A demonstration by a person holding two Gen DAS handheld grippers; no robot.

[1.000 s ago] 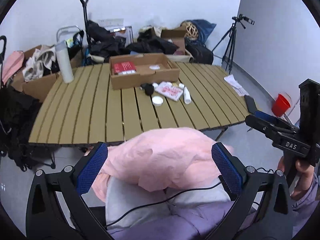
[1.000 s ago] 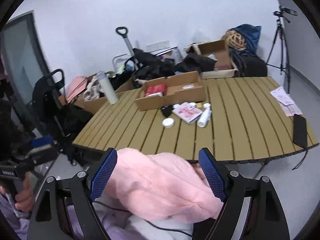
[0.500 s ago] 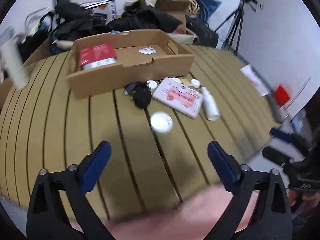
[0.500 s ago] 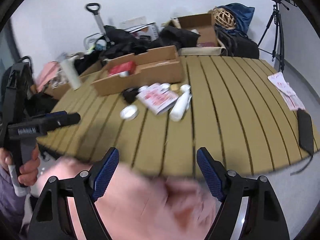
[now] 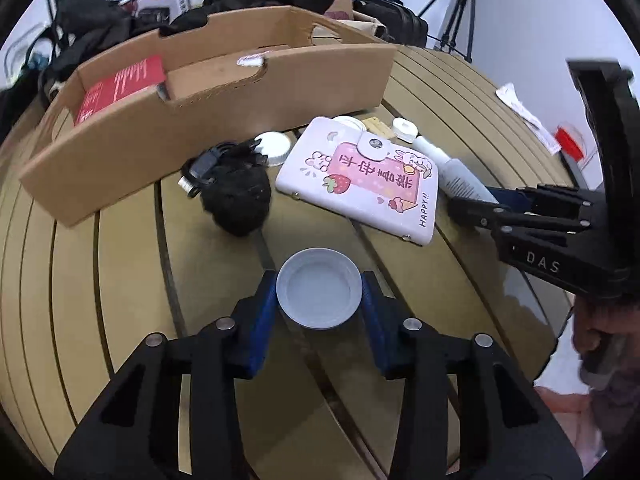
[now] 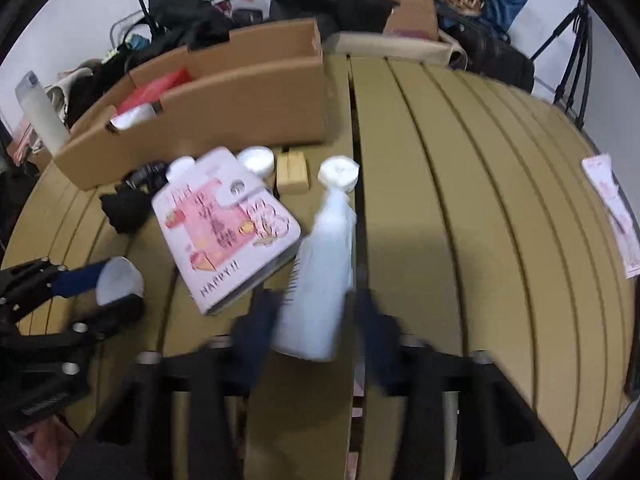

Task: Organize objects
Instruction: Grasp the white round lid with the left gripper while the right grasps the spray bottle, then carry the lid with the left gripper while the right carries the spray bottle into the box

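- Two grippers are closing at once: my left gripper (image 5: pixel 319 294) has its jaws drawn in narrow around the round white lid (image 5: pixel 319 288), low centre of the left view, blue pads at its rim; I judge them touching but can't be sure.
- My right gripper (image 6: pixel 316 332) is closing with the white bottle (image 6: pixel 324 276) between its jaws, low centre of the right view; blur hides whether the pads press yet.
- Risk: the lid is shallow and flat on the table (image 5: pixel 120 300), so the pads could ride over its rim and pop it loose.
- Risk: the bottle touches the pink case (image 6: pixel 224 228); lifting may drag that case.
- Room: the cardboard box (image 5: pixel 200 120) lies across the upper frame, walls low, its right half open; bare slats fill the right of the right view.
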